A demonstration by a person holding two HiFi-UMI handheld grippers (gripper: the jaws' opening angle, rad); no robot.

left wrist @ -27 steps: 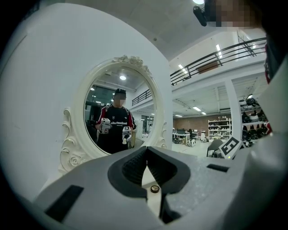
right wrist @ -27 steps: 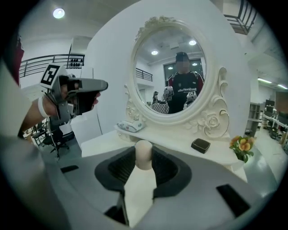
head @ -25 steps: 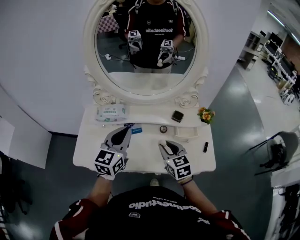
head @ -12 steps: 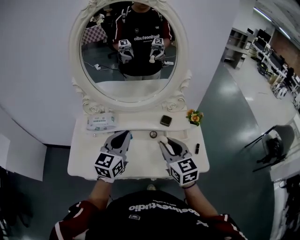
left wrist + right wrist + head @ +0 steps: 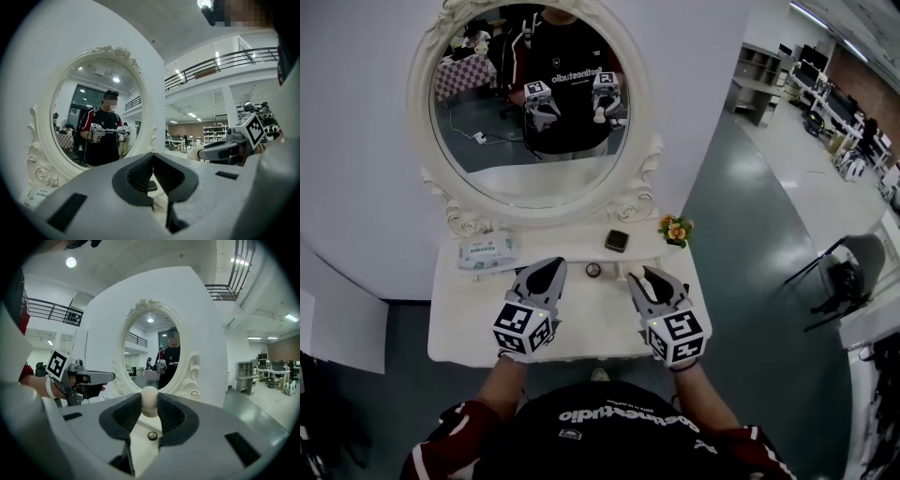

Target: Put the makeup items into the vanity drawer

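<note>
White and ornate, the vanity desk (image 5: 469, 323) stands against a plain wall under an oval mirror (image 5: 525, 178), and an open office floor is behind it on the right side. On the back shelf lie a pack of wet wipes (image 5: 485, 251), a dark square compact (image 5: 617, 241) and a small flower pot (image 5: 675, 229). A little round jar (image 5: 593, 270) sits on the desk top between the two tools. The right tool (image 5: 637, 275) is clamped on a cream, egg-shaped makeup sponge (image 5: 149, 399), which it holds near its middle, above the desk, with the round end showing over the pads. The left tool (image 5: 551, 269) hovers beside it with its jaws together and nothing between them. No open drawer is visible in any view, so I judge that the drawer must first be pulled out, probably by the free left tool. The sponge looks very light and soft. It will probably yield under pressure, so a gentle grip at the widest part should be enough, and hard squeezing may let it slip out. The compact seems stiff and smooth and is best taken by its two flat edges. The jar is small and may roll or slide away.
</note>
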